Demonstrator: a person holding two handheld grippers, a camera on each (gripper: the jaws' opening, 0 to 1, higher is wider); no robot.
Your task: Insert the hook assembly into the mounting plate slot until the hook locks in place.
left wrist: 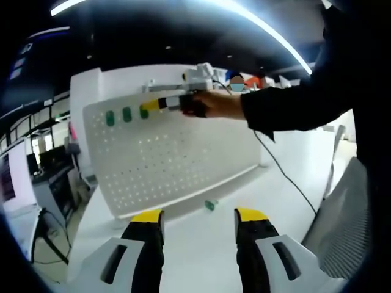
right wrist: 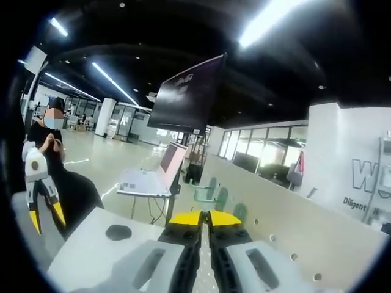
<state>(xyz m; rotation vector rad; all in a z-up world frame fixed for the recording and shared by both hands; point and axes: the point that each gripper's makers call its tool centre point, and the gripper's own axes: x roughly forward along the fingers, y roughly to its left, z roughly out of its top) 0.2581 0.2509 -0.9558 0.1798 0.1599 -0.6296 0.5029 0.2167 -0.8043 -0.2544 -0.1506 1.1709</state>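
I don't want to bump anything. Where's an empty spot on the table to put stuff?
The white table is bare between the left tongs and the pegboard, apart from one small green piece. It's crowded at the pegboard's top, where the right tongs meet the green hooks.

The small green piece (left wrist: 211, 205) on the table (left wrist: 201, 244) below the pegboard's (left wrist: 171, 159) bottom edge is too small to identify.

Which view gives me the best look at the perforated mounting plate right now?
The left gripper view: the whole white mounting plate stands upright on the table, with green hooks along its top and the right tool reaching there. The right gripper view sees just its top edge at a grazing angle.
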